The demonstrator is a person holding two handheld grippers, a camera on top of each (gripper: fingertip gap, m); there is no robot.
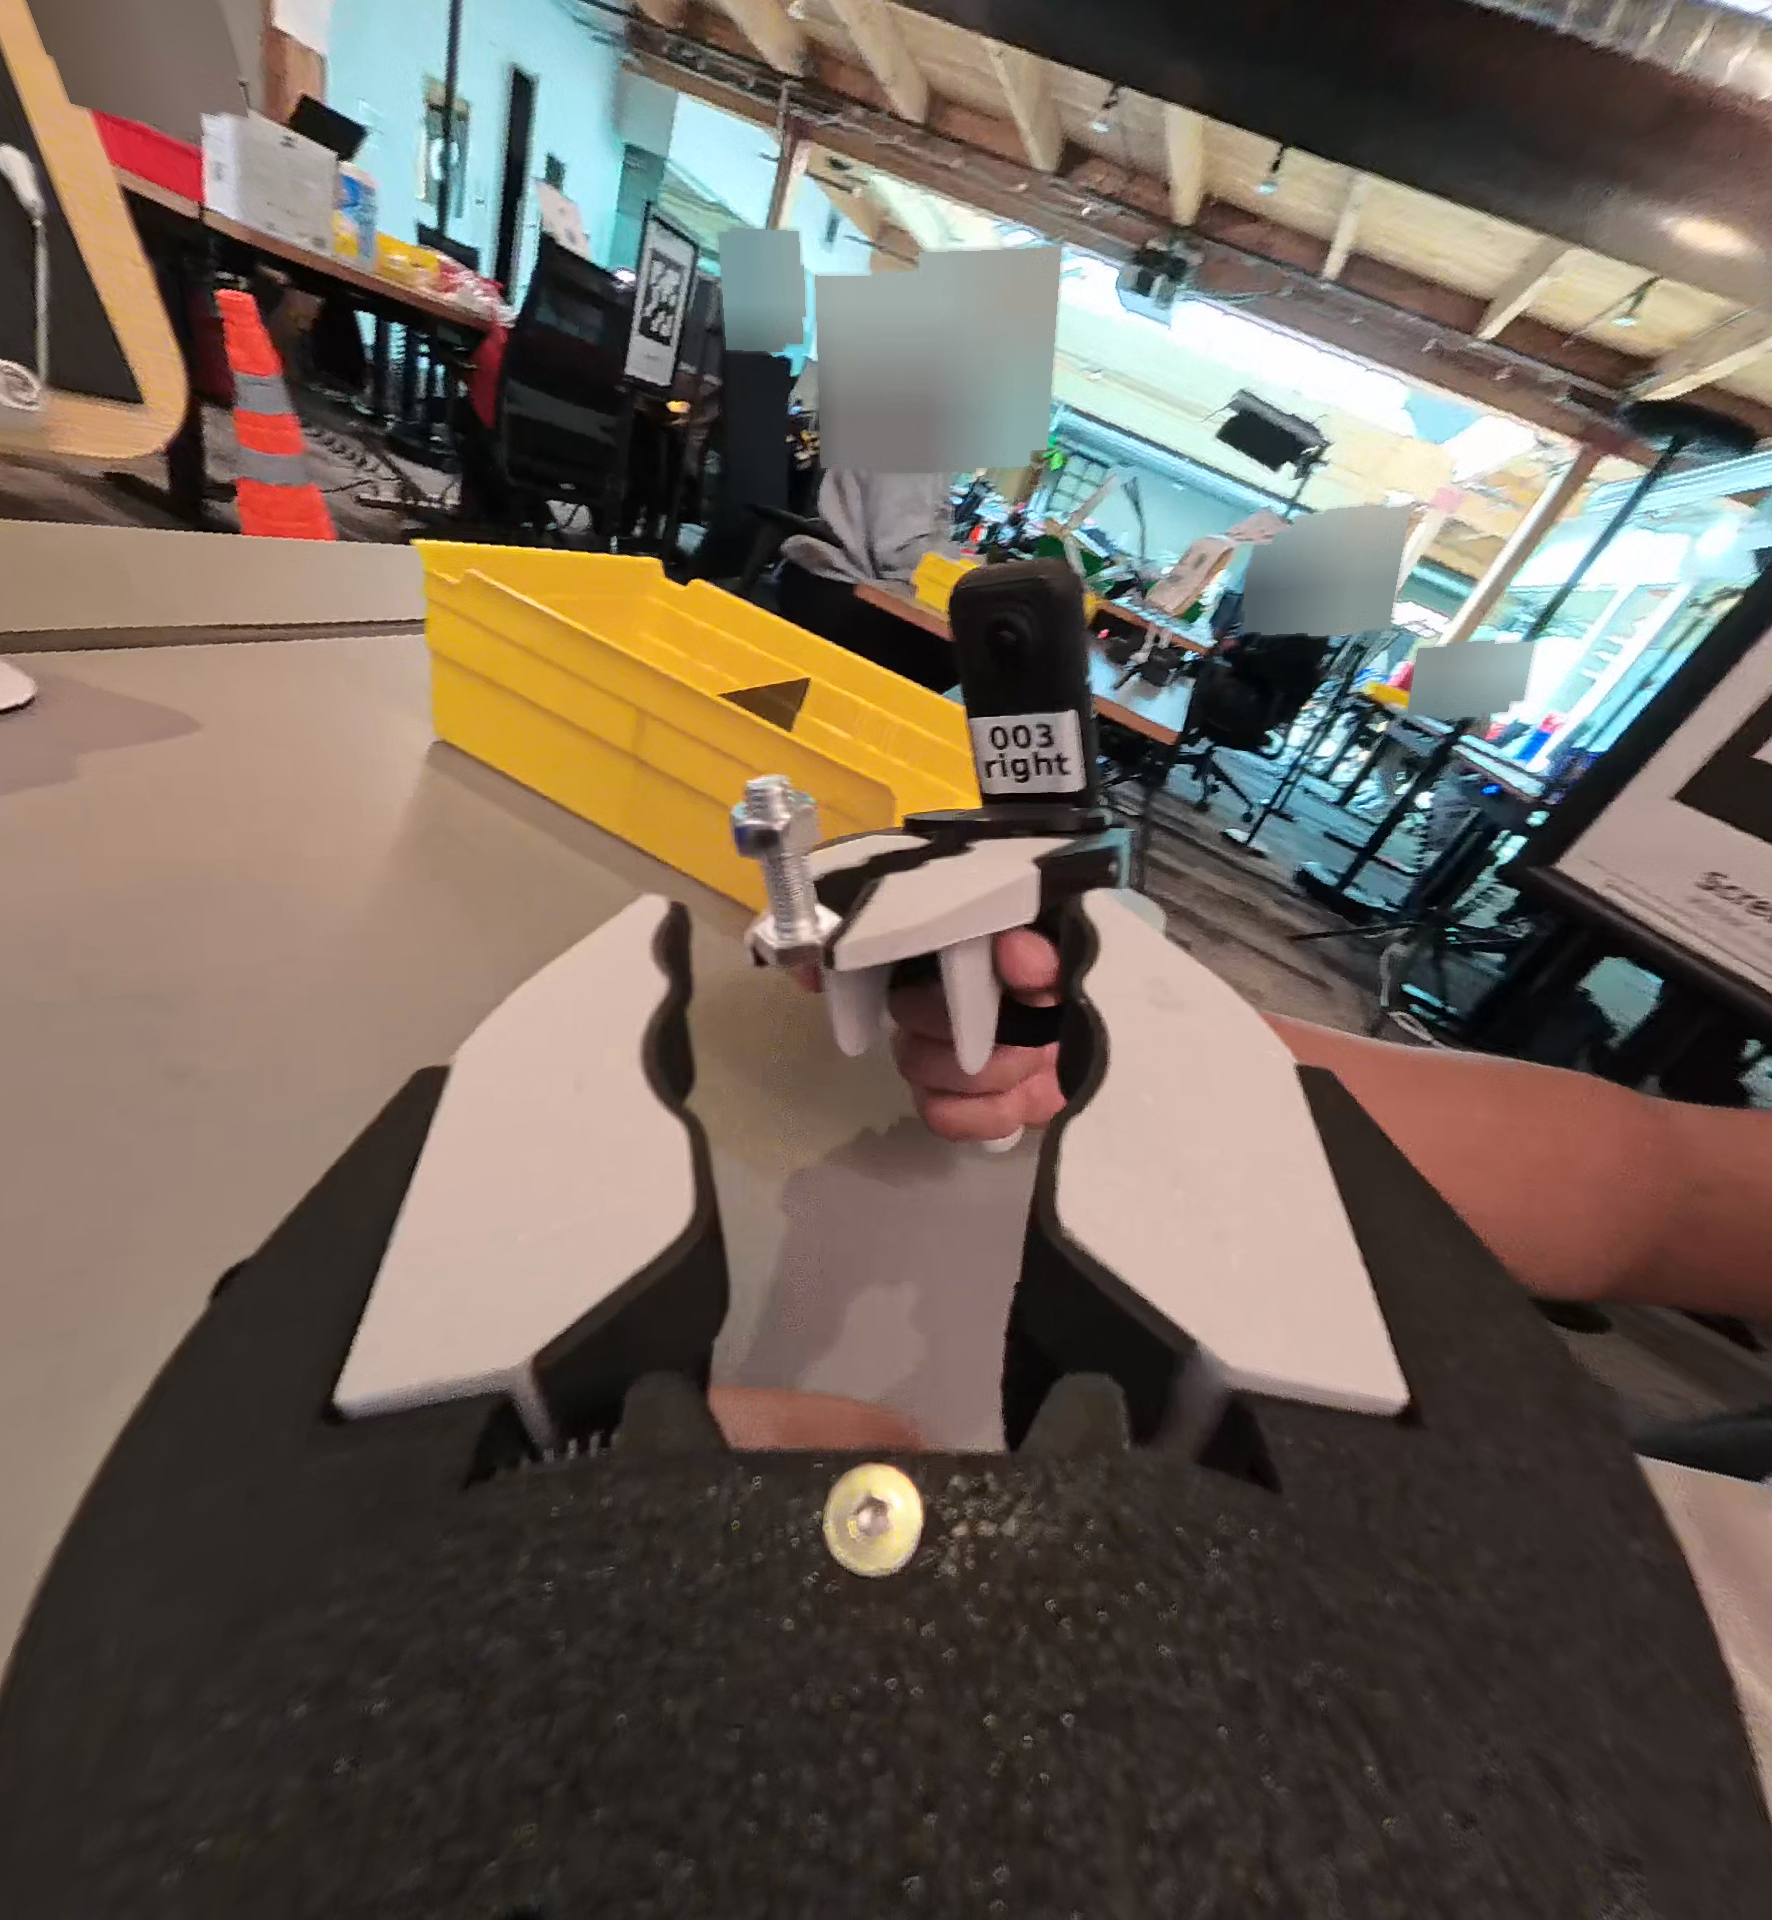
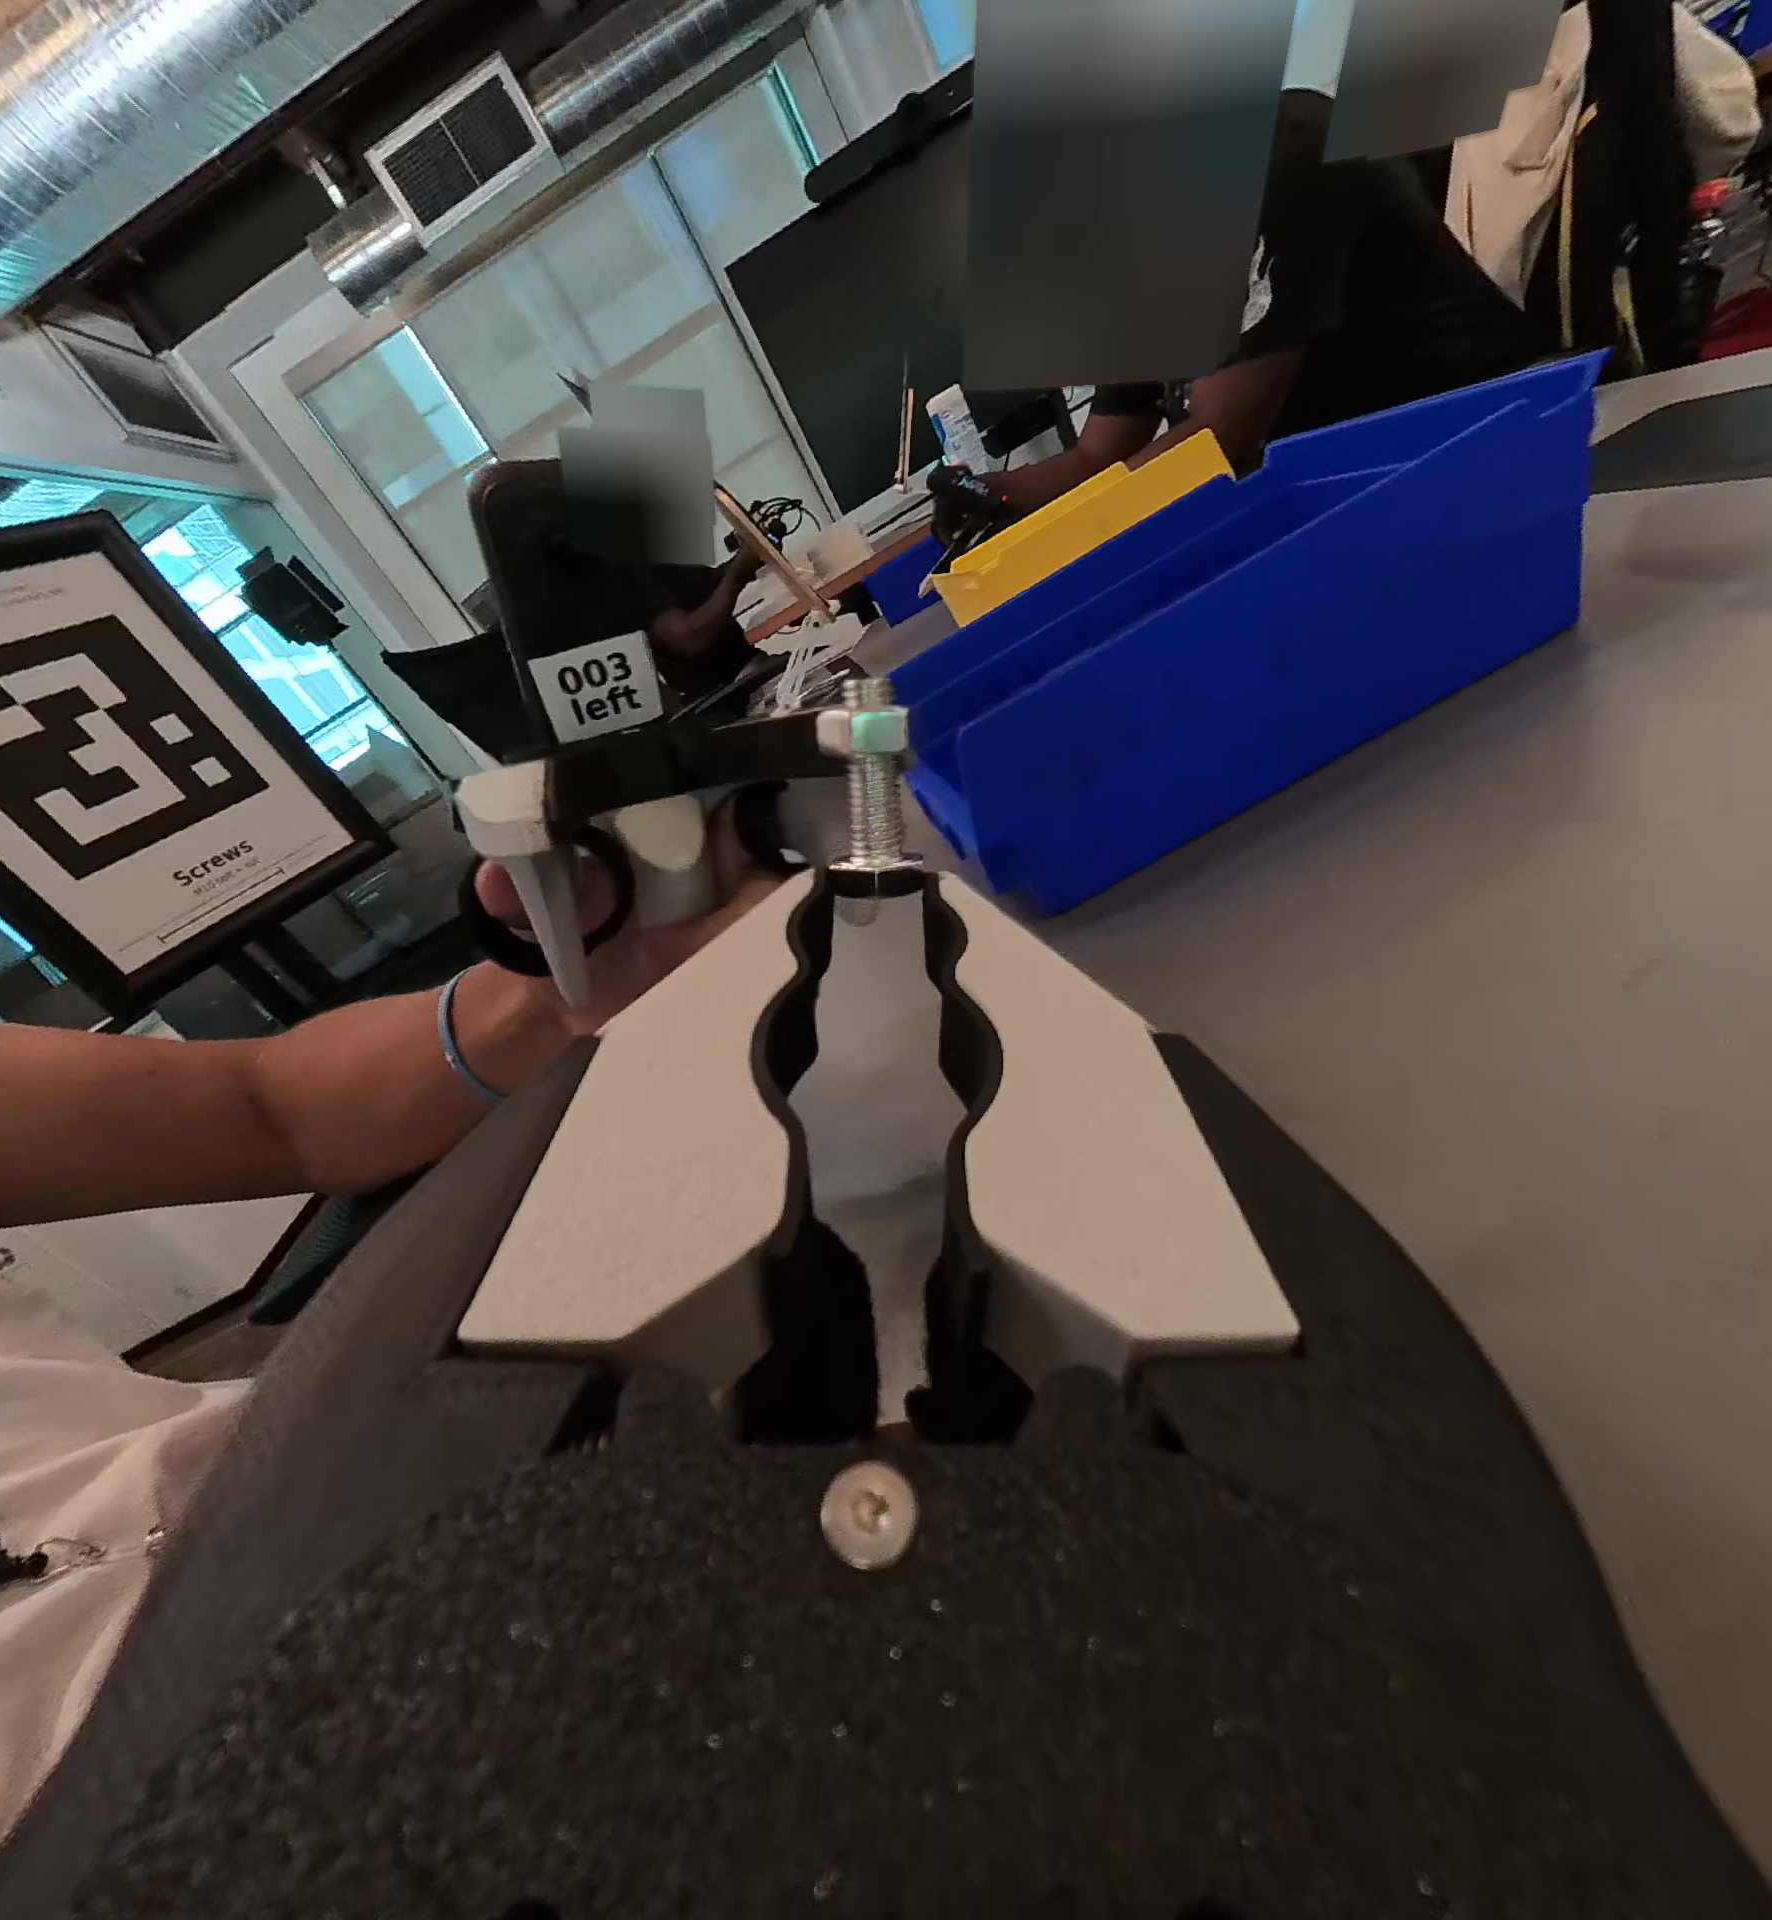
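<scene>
My right gripper (image 2: 877,894) pinches the upright bolt's (image 2: 874,800) head mid-frame; left fingers (image 1: 591,1049) spread wide, desk (image 2: 1484,1039) open rightward.

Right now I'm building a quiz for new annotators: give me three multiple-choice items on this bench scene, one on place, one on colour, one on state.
1. Where is the nut?
A. near the bolt's threaded tip
B. inside the yellow bin
C. lying on the table

2. What colour is the bin beside the right gripper?
A. red
B. blue
C. green

3. How does the left gripper stand?
A. clamped on the bolt
B. shut on the nut
C. fingers apart, gripping nothing

Answers: 1 A, the nut sits high on the thread; 2 B, the bin's walls are blue; 3 C, the left wrist view shows a wide bare gap.
</scene>
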